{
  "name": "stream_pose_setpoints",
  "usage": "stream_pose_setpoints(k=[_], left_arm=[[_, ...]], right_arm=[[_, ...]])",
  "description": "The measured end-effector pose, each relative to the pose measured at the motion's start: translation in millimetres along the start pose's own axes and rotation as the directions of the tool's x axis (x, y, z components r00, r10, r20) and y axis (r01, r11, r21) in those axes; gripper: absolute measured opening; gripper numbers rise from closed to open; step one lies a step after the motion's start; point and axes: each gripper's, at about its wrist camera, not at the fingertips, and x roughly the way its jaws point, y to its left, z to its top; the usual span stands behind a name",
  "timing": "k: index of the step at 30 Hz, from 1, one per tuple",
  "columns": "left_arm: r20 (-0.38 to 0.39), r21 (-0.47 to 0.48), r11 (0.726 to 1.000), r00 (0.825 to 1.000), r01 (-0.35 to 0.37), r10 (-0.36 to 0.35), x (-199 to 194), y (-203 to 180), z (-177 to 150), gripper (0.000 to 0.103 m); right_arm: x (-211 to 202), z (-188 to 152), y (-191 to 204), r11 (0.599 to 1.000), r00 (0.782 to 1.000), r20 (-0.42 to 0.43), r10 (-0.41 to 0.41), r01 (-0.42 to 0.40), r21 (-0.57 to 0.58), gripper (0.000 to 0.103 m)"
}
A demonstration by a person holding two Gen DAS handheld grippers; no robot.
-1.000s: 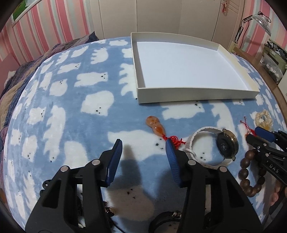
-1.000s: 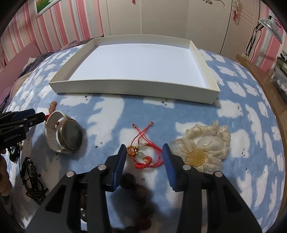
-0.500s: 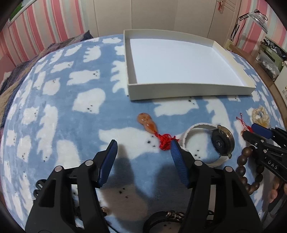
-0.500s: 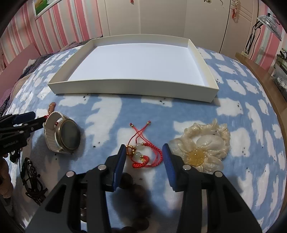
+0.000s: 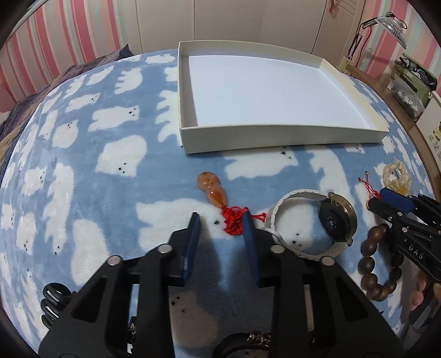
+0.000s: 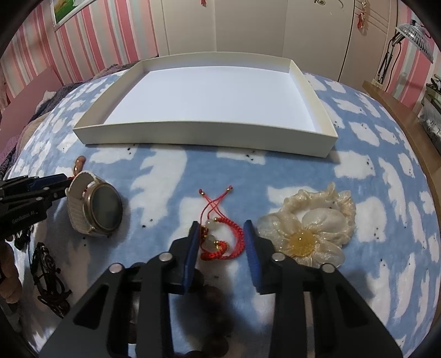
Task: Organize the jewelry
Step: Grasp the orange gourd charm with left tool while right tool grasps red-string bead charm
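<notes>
An empty white tray (image 5: 275,135) (image 6: 198,132) lies at the back of a blue bear-print blanket. My left gripper (image 5: 222,220) is open, its jaws either side of the red tassel (image 5: 234,221) of an orange gourd pendant (image 5: 210,188). My right gripper (image 6: 222,228) is open around a red cord bracelet (image 6: 220,236) with pale beads. A white-strapped watch (image 5: 325,220) (image 6: 95,208) lies between the two grippers. A wooden bead bracelet (image 5: 377,261) lies under the right gripper.
A cream flower scrunchie (image 6: 314,223) lies right of the red bracelet. Dark bracelets (image 6: 49,278) lie at the left near the front edge. A wooden bedside surface with a lamp (image 5: 391,22) stands at the right.
Both grippers have moved forward and down. The left jaws have narrowed and now flank the red tassel. The right jaws now flank the red bracelet.
</notes>
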Motion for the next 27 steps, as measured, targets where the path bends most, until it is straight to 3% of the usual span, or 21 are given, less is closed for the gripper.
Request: stream_pose_setpoints(k=[8,10,20,22,27], left_arm=[[-0.013,-0.004,1.000,1.000,0.009,-0.009,-2,4,-1,0.016],[-0.014,-0.004,1.000,1.000,0.017,-0.017,-4,4,-1,0.010],[-0.015,-0.006,1.000,1.000,0.020,-0.020,-9,9,-2,0.004],[-0.014,-0.010,1.000,1.000,0.021,-0.021,-11,10,-2,0.003],[0.001,-0.011,1.000,1.000,0.011,-0.011,-17,14,-3,0.003]], right_arm=[[2,1,-2,1.000,1.000,-0.002,0.009,-0.009,0.008,0.027],[2,2,-4,1.000,1.000,-0.006,0.013,-0.013,0.015,0.027],[2,3,-1,1.000,1.000,-0.021,0.001,-0.001,0.003,0.028],[2,3,-1,1.000,1.000,-0.019,0.006,-0.006,0.002,0.025],[0,5,-1,1.000,1.000,-0.014,0.024,-0.023,0.007,0.009]])
